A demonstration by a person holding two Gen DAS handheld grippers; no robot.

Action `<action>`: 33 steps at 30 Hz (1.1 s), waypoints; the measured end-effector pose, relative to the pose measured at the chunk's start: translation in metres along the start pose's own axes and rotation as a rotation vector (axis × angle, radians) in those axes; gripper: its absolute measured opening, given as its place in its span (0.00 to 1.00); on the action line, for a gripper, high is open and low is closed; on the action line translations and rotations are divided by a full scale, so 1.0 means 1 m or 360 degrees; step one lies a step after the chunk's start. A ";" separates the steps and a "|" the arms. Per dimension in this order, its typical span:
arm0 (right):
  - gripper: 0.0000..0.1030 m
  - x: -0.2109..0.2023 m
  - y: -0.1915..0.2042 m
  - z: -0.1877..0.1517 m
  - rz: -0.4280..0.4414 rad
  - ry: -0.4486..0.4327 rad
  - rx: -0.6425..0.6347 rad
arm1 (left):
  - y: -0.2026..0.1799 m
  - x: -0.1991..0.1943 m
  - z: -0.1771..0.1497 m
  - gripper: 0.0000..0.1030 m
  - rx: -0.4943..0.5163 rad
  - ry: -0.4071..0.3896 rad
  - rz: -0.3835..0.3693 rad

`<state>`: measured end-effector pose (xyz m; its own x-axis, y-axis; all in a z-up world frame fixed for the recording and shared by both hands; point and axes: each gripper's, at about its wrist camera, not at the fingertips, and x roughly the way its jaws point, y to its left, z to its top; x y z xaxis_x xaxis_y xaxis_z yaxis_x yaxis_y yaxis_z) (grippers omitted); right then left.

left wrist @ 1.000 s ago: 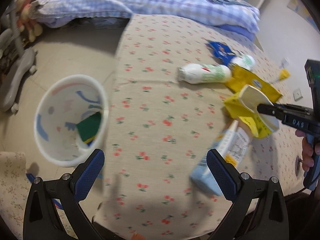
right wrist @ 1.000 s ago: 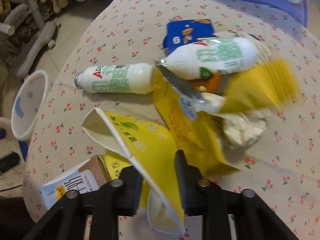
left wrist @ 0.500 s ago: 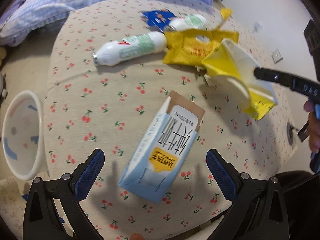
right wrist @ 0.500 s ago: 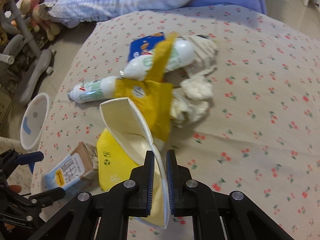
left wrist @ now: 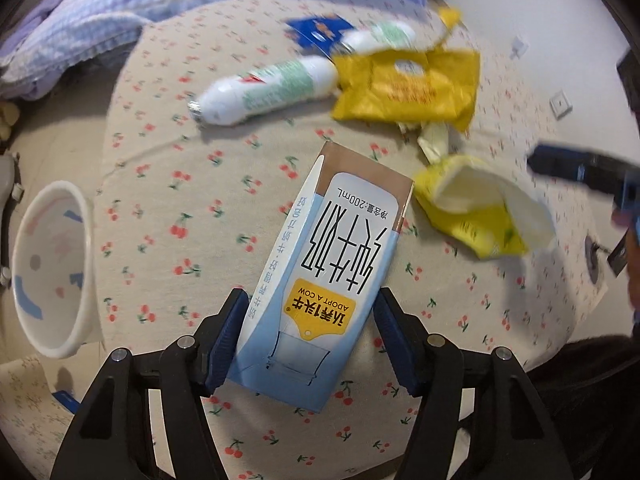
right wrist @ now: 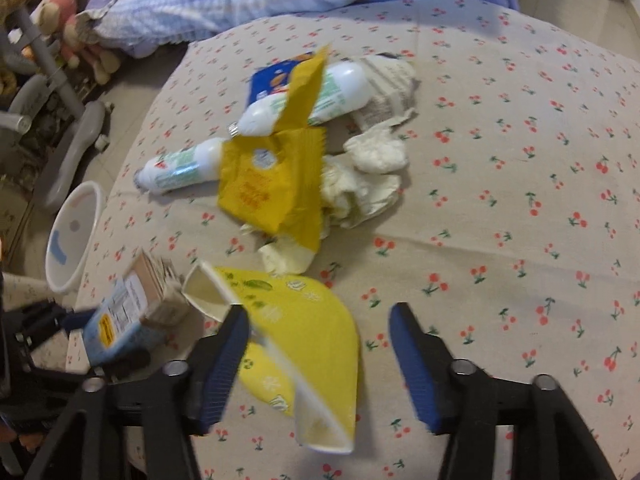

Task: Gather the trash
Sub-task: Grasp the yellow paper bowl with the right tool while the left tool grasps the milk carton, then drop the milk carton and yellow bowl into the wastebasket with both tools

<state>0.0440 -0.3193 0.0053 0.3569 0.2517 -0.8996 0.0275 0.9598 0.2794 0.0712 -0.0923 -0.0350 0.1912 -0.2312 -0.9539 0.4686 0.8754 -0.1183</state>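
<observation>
On my far left the white plastic bin [left wrist: 52, 276] sits off the cherry-print tablecloth [left wrist: 168, 208]. My left gripper [left wrist: 308, 334], jaws just closing, clamps the blue-and-white milk carton [left wrist: 320, 280]. My right gripper [right wrist: 320, 360] has just sprung apart; the flattened yellow paper cup [right wrist: 308, 332] touches only its left pad.

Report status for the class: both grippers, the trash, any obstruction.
Left gripper closing around milk carton. Right gripper just opened, yellow cup released. Bin off the table's edge; nothing blocking.
</observation>
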 end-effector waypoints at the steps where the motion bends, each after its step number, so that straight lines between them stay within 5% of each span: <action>1: 0.67 0.002 0.004 -0.002 -0.0002 0.0008 -0.0019 | 0.005 -0.004 -0.001 0.65 -0.0029 -0.0017 0.0007; 9: 0.73 0.028 0.037 -0.017 -0.0002 0.0143 -0.0207 | 0.028 -0.011 -0.006 0.65 -0.0180 -0.0050 0.0044; 21: 0.73 0.056 0.057 -0.036 0.0124 0.0304 -0.0191 | 0.055 -0.018 -0.026 0.65 -0.0287 -0.0048 0.0026; 26: 0.43 0.057 0.069 -0.042 0.0115 0.0310 -0.0261 | 0.068 -0.023 -0.033 0.65 -0.0333 -0.0076 0.0032; 33: 0.37 0.040 0.076 -0.028 0.0088 0.0176 -0.0258 | 0.106 -0.040 -0.041 0.65 -0.0493 -0.0176 0.0048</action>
<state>0.0344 -0.2327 -0.0189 0.2486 0.3079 -0.9184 -0.1430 0.9494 0.2796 0.0784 0.0274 -0.0202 0.3014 -0.2332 -0.9245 0.1799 0.9661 -0.1850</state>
